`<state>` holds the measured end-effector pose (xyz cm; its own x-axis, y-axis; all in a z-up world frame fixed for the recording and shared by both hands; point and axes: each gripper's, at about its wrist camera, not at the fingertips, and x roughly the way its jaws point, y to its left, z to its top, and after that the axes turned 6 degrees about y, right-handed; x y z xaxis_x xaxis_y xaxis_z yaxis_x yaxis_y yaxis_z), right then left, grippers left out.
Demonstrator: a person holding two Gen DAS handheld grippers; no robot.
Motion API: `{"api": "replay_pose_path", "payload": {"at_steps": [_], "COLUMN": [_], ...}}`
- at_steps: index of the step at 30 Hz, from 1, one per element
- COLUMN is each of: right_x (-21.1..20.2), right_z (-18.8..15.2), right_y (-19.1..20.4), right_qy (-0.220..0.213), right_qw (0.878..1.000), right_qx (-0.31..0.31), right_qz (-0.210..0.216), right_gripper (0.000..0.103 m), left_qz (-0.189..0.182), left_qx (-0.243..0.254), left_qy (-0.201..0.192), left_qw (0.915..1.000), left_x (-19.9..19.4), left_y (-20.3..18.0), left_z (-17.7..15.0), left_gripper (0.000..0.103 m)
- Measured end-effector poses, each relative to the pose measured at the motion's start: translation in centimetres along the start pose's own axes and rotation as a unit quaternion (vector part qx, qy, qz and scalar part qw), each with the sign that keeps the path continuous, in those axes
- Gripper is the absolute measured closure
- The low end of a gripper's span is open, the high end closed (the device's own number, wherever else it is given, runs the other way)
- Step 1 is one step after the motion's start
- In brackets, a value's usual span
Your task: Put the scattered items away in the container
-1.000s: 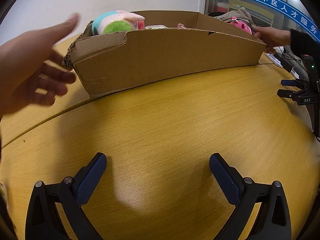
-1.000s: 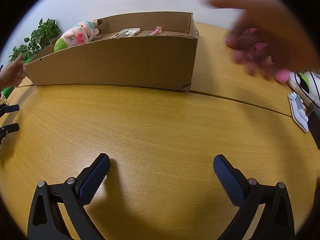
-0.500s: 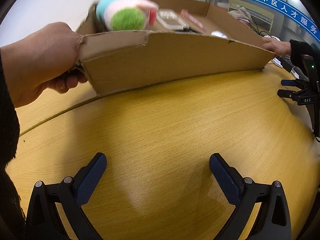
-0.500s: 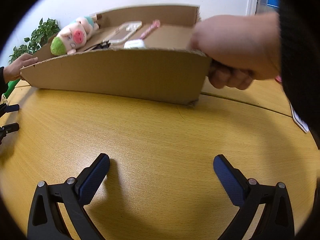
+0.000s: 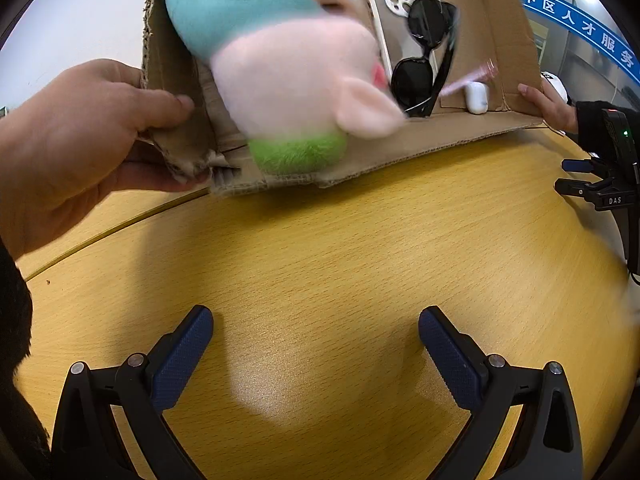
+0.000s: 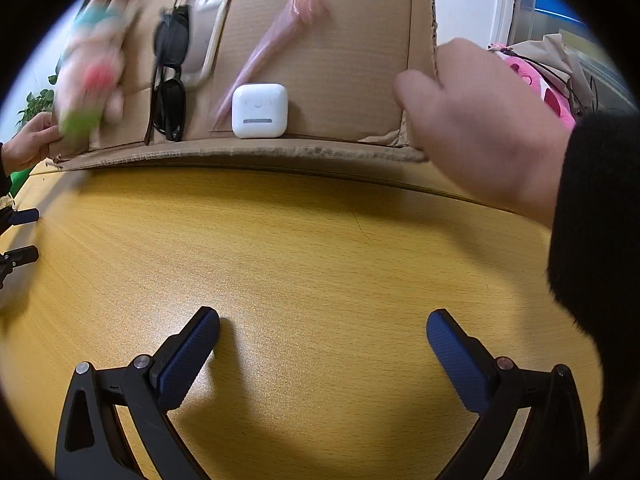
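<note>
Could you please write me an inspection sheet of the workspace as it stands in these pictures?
Surface: yellow wooden table, bare in front of both grippers.
Job's things: cardboard box tipped toward the cameras by two bare hands; inside it a plush pig, sunglasses, phone case, white earbud case, pink pen.
Clutter: nothing seen.
Grippers: left gripper and right gripper open, empty, on the table.
Cables: black wire at the table's edge.
Surroundings: white wall, blue sign, plant.
</note>
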<state>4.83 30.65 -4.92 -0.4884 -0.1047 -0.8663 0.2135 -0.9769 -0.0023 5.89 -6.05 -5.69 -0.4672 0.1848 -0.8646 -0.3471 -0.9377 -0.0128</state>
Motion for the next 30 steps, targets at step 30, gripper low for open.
{"api": "replay_pose_path", "payload": {"at_steps": [30], "right_x": [-0.08], "right_z": [-0.41], "right_y": [-0.13], "right_qy": [0.0], "right_qw": [1.0], "right_qx": [0.0], "right_qz": [0.0], "right_gripper": [0.0], "left_qz": [-0.001], "left_qx": [0.003], "left_qy": [0.0], "left_qw": [1.0], "left_x": [-0.02], "left_y": [0.28], "left_z": [0.37], "left_gripper": [0.0]}}
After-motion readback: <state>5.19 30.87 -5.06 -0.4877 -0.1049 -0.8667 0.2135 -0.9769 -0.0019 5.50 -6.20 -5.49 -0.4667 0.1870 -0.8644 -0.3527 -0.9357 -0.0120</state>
